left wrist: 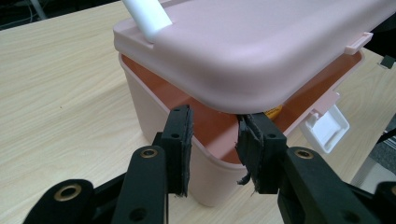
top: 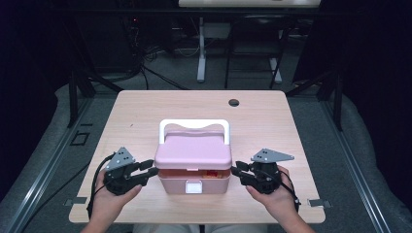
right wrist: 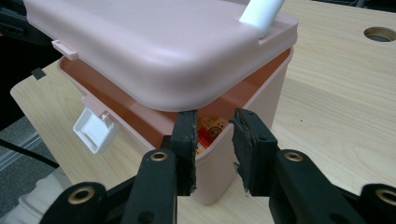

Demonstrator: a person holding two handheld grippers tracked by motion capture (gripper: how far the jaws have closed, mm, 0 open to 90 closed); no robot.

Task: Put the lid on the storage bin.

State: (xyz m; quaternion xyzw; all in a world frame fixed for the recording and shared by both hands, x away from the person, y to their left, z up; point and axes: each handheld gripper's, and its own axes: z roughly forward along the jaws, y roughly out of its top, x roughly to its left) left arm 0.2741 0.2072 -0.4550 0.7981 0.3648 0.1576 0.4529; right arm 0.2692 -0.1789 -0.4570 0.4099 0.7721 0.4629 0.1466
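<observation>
Sitting near the table's (top: 145,109) front edge, the pink box (top: 194,182) rests between the two grippers, its white latch (top: 193,186) hanging loose at the front. The left gripper (top: 151,171) and right gripper (top: 235,171) each hold their jaws parted at a front corner, under the raised pink lid (top: 193,150), squeezing nothing. The lid gapes at the front, showing an orange interior and something red and yellow inside. Behind, a white handle (top: 194,124) stands upright.
</observation>
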